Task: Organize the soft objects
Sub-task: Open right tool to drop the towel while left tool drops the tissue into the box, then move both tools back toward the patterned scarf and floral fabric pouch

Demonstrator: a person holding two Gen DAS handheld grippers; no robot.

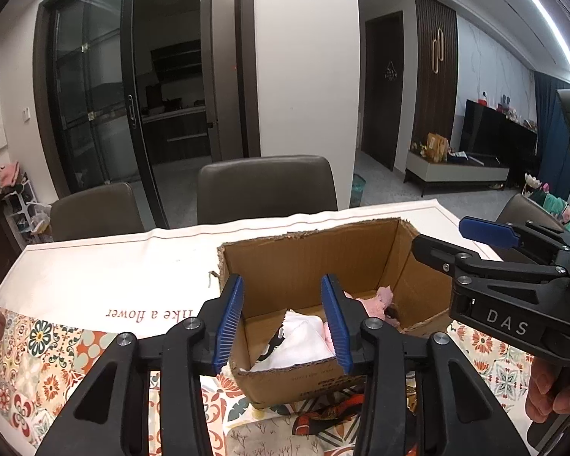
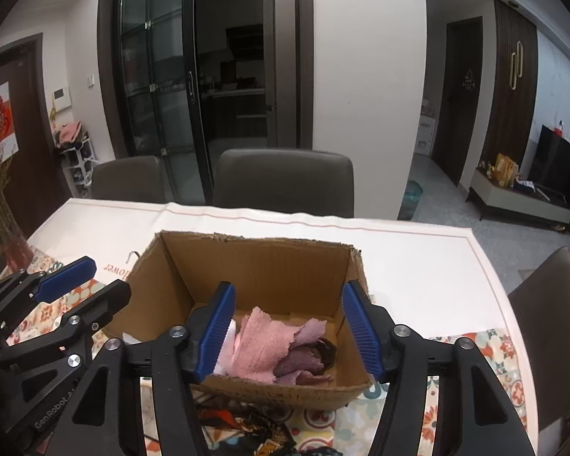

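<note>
The table (image 2: pixel 418 250), under a white cloth with a patterned runner along its near edge, carries an open cardboard box (image 2: pixel 254 266) standing near the middle, its torn flaps gone and its rim ragged. Inside the box lie the soft objects already sorted: a white cloth (image 1: pixel 300 336) at the left, a pink cloth (image 2: pixel 256 345) in the middle, and a purple cloth (image 2: pixel 304 357) at the right with something dark beside it that cannot be identified. Further dark, patterned fabric (image 2: pixel 247 429) lies on the table just in front of the box's near wall, not yet put away. The left gripper (image 1: pixel 285 323) hovers over the near left part of the box, jaws partly apart, holding nothing. The right gripper (image 2: pixel 288 330) hovers over the near right part, jaws somewhat wider, also empty. Risks, as judged: the two grippers sit close together, so a reach for the remaining fabric could knock one against the other; the box is light and unrestrained, so a finger catching its near wall could shove or tip it; the limp fabric could snag on the ragged rim and drape outside; a shallow pinch could drop it short.
</note>
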